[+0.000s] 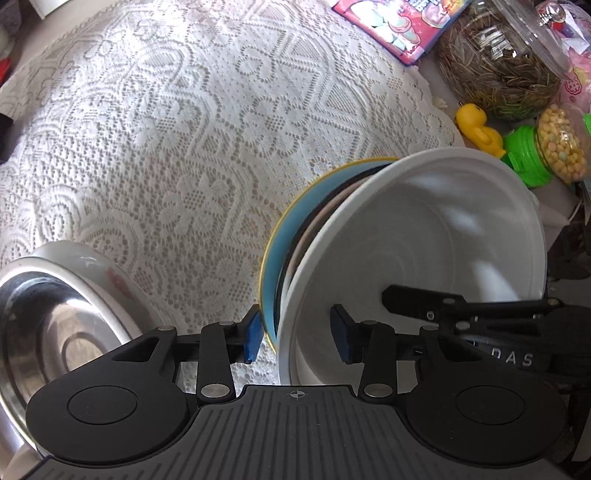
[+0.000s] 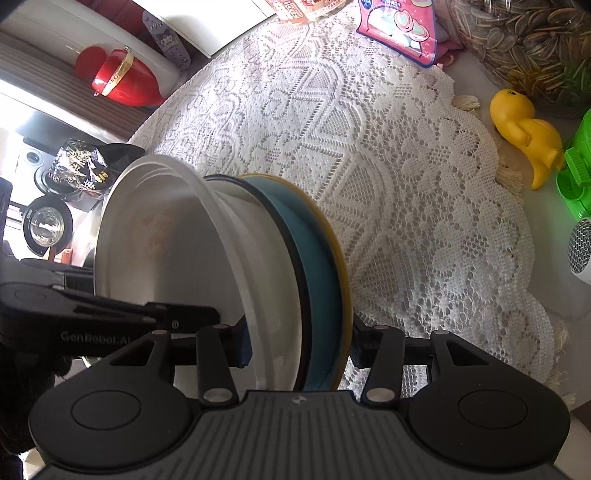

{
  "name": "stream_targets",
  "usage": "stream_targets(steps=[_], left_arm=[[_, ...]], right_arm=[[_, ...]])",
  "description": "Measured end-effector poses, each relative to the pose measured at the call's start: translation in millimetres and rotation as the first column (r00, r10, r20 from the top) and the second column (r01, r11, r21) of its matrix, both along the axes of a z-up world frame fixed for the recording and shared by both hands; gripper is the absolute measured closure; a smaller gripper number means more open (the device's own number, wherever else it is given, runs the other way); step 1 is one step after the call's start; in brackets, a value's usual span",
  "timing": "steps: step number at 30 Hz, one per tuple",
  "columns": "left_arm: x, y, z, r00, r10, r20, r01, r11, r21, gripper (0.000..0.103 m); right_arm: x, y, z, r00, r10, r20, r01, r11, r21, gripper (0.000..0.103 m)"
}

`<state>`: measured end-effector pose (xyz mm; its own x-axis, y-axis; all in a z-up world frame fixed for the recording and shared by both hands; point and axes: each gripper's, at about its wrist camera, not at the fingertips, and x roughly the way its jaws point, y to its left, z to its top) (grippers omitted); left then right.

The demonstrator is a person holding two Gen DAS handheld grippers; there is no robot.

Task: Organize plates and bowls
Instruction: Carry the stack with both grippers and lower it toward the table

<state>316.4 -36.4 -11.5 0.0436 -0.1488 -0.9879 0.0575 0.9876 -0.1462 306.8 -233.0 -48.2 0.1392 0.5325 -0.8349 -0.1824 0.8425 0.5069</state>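
Observation:
A tilted stack of dishes hangs above the lace cloth: a white bowl nested in a dark-rimmed dish and a blue plate with a yellow edge. My right gripper is shut on the stack, one pad inside the white bowl and the other behind the blue plate. My left gripper straddles the opposite rim and is open. Its left pad is at the blue plate's edge. Its right pad stands inside the bowl, apart from the wall.
A steel bowl sits on the lace cloth at the lower left. Beyond the cloth's right edge stand a jar of sunflower seeds, a yellow duck toy, a green-lidded jar and a pink box.

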Motion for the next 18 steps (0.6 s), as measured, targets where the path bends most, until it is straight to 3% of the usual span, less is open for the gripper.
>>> stream_targets(steps=[10, 15, 18], left_arm=[[9, -7, 3, 0.999, -0.002, 0.032, 0.001, 1.000, 0.021, 0.063], [11, 4, -4, 0.999, 0.033, -0.015, -0.034, 0.998, -0.048, 0.063], [13, 16, -9, 0.995, 0.066, -0.069, -0.074, 0.991, -0.114, 0.069]], right_arm=[[0, -11, -11, 0.999, -0.051, -0.015, 0.052, 0.997, 0.064, 0.052], [-1, -11, -8, 0.999, -0.044, 0.017, 0.043, 0.998, 0.047, 0.051], [-5, -14, 6, 0.992, -0.052, 0.111, 0.052, 0.999, 0.006, 0.051]])
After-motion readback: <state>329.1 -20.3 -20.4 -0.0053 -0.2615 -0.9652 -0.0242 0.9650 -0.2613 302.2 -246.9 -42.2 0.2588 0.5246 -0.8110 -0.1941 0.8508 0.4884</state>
